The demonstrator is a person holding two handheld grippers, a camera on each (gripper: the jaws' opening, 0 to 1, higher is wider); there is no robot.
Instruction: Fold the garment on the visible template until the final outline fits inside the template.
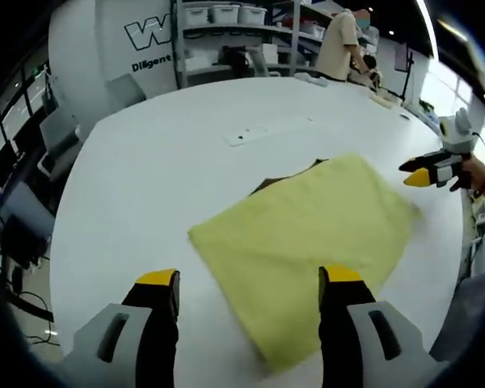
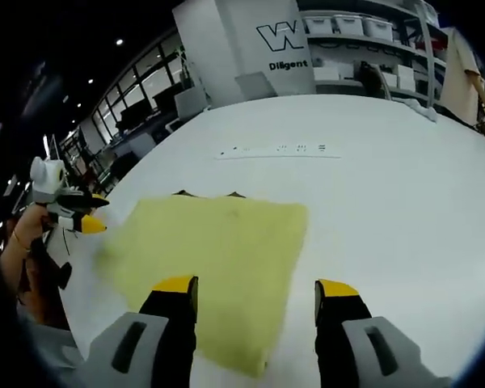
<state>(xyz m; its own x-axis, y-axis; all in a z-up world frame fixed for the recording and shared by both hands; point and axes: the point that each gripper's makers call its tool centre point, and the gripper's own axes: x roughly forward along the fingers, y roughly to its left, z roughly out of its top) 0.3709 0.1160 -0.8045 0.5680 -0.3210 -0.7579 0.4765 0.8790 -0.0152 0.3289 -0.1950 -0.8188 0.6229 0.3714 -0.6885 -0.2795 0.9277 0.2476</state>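
A yellow garment [image 1: 307, 230] lies folded into a rough rectangle on the white round table [image 1: 162, 178]. Small dark corners of the template [image 1: 268, 183] peek out from under its far edge. My left gripper [image 1: 249, 276] hovers open over the cloth's near corner, nothing between its jaws. In the left gripper view, the right gripper [image 1: 427, 171] is held in a hand just beyond the cloth's right edge. In the right gripper view, the garment [image 2: 218, 250] lies below my open right gripper [image 2: 256, 286], template tips [image 2: 183, 193] show at its far edge, and the left gripper [image 2: 74, 217] is beside its left edge.
A flat white strip [image 1: 267, 131] [image 2: 279, 149] lies on the table beyond the garment. Shelves with bins [image 1: 226, 16] and a person [image 1: 339, 44] stand at the back. Chairs [image 1: 56, 133] line the table's left rim.
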